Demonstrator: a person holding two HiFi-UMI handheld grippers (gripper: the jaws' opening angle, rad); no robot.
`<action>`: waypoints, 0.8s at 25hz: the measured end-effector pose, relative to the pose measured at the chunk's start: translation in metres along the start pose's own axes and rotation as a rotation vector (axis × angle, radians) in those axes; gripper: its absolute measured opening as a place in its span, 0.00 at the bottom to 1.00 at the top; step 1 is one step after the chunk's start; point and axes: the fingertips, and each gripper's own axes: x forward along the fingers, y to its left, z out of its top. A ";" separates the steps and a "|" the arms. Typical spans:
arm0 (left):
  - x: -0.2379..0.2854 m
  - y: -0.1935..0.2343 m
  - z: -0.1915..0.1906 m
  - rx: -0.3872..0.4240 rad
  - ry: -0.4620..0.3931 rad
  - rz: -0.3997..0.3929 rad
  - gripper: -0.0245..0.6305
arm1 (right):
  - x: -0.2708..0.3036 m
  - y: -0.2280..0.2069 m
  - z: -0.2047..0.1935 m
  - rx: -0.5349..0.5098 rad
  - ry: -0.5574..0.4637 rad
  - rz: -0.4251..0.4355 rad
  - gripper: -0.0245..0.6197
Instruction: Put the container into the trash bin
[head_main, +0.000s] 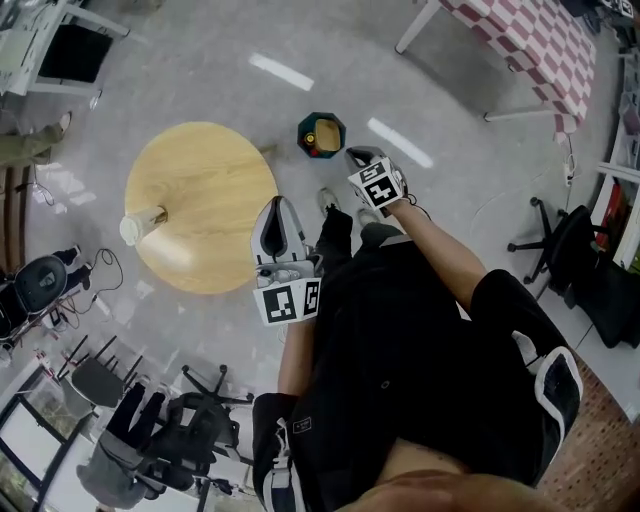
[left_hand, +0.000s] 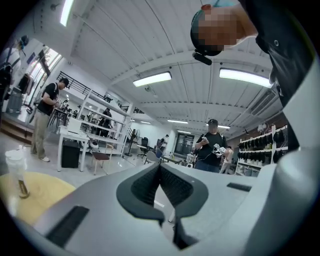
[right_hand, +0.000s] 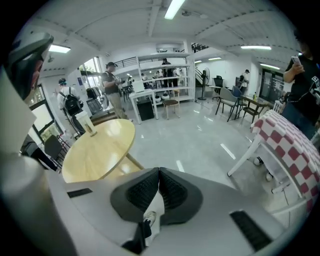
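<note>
The container, a clear lidded cup (head_main: 140, 226), stands upright at the left edge of the round wooden table (head_main: 215, 180); it also shows at the left of the left gripper view (left_hand: 15, 165) and on the far rim of the table in the right gripper view (right_hand: 86, 121). The dark green trash bin (head_main: 321, 134) sits on the floor beyond the table, with yellow items inside. My right gripper (head_main: 362, 156) hangs just right of the bin, angled downward, shut (right_hand: 159, 170) and holding nothing. My left gripper (head_main: 278, 205) is over the table's right edge, pointing level, shut (left_hand: 160, 166) and empty.
A table with a red-checked cloth (head_main: 540, 40) stands at the back right. Black office chairs (head_main: 560, 240) are at the right and lower left. Several people (left_hand: 212, 147) stand among desks and shelves in the room. My own shoes rest near the bin.
</note>
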 end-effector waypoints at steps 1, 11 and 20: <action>-0.010 -0.007 0.001 0.002 -0.012 0.016 0.05 | -0.012 0.005 0.001 -0.010 -0.022 0.015 0.08; -0.113 -0.081 0.011 0.044 -0.103 0.182 0.05 | -0.137 0.066 0.003 -0.182 -0.244 0.183 0.08; -0.182 -0.108 0.027 0.060 -0.155 0.288 0.05 | -0.249 0.116 0.025 -0.238 -0.437 0.274 0.08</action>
